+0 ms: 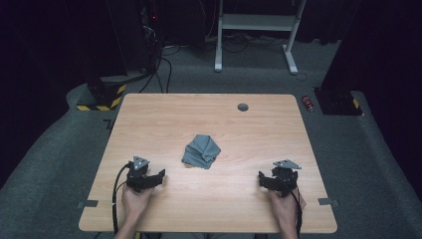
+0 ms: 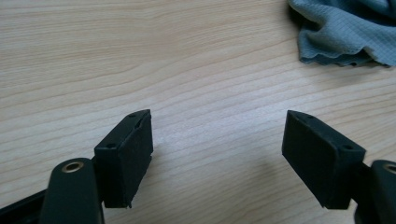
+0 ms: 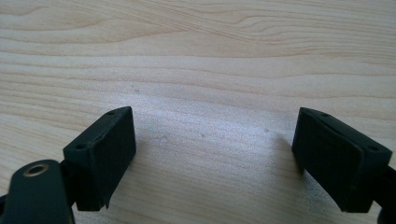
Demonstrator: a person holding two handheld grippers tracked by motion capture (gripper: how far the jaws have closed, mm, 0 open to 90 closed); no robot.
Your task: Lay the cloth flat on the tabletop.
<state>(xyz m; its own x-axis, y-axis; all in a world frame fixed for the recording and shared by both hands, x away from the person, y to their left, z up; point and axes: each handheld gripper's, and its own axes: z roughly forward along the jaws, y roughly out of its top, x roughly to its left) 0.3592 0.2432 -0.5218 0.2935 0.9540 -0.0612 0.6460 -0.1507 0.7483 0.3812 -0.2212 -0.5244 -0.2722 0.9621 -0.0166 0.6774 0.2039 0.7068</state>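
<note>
A crumpled grey cloth [image 1: 201, 152] lies near the middle of the wooden table [image 1: 149, 114]. In the left gripper view the cloth [image 2: 343, 32] sits at the upper right, well beyond the jaws. My left gripper [image 1: 152, 176] [image 2: 217, 116] rests low over the table at the front left, open, with bare wood between its jaws. My right gripper [image 1: 266, 180] [image 3: 215, 112] is at the front right, also open over bare wood. Each is held by a hand coming in from the near edge.
A small round grey grommet [image 1: 243, 107] is set into the table near its far edge. Grey tape tabs [image 1: 87, 203] mark the front corners. On the floor beyond are a white desk frame [image 1: 256, 22], cables and a small red object [image 1: 308, 103].
</note>
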